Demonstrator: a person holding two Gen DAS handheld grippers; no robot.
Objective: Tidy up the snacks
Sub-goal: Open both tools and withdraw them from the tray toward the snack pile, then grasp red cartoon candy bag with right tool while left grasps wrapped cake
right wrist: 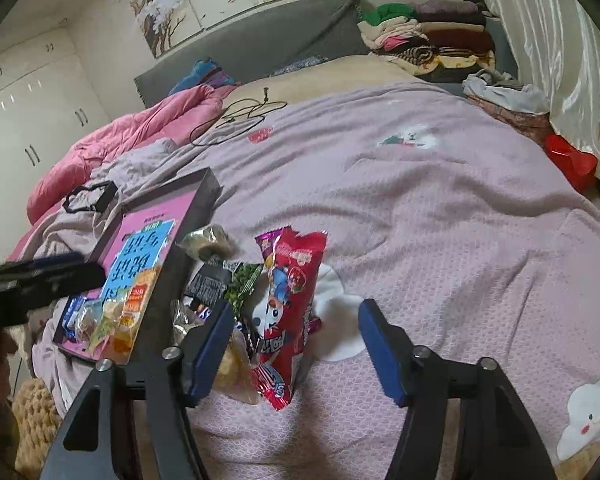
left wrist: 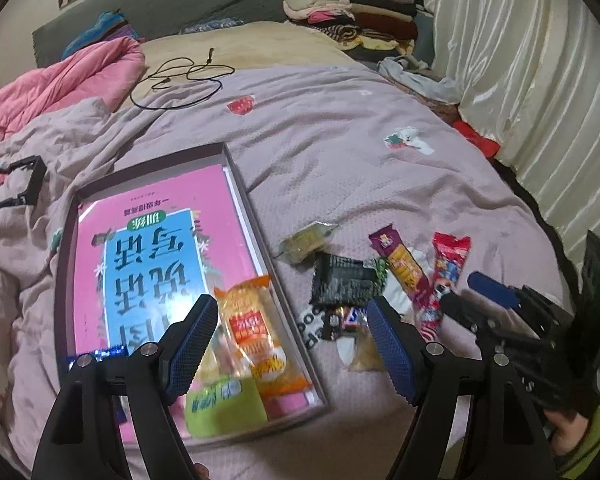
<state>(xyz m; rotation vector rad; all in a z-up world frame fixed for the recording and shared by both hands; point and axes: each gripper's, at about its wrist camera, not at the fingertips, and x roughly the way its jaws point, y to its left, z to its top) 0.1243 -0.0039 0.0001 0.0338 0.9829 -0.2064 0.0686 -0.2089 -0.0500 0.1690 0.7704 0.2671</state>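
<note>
A shallow grey box (left wrist: 256,216) with a pink book in it lies on the bed. In it are an orange snack packet (left wrist: 252,328) and a green packet (left wrist: 220,400). My left gripper (left wrist: 292,340) hangs open over the box's near right corner, holding nothing. Loose snacks lie to the right of the box: a black packet (left wrist: 344,284), a purple-yellow stick (left wrist: 404,272) and a red packet (left wrist: 448,272). In the right wrist view the red packet (right wrist: 288,300) lies between my right gripper's (right wrist: 298,348) fingers, which stand apart from it, open.
The mauve bedspread (right wrist: 440,220) stretches wide to the right. A black cable (left wrist: 180,80) and a pink quilt (left wrist: 60,84) lie at the far left, a black frame (left wrist: 12,184) left of the box. Folded clothes (left wrist: 352,12) and a curtain (left wrist: 520,60) stand behind.
</note>
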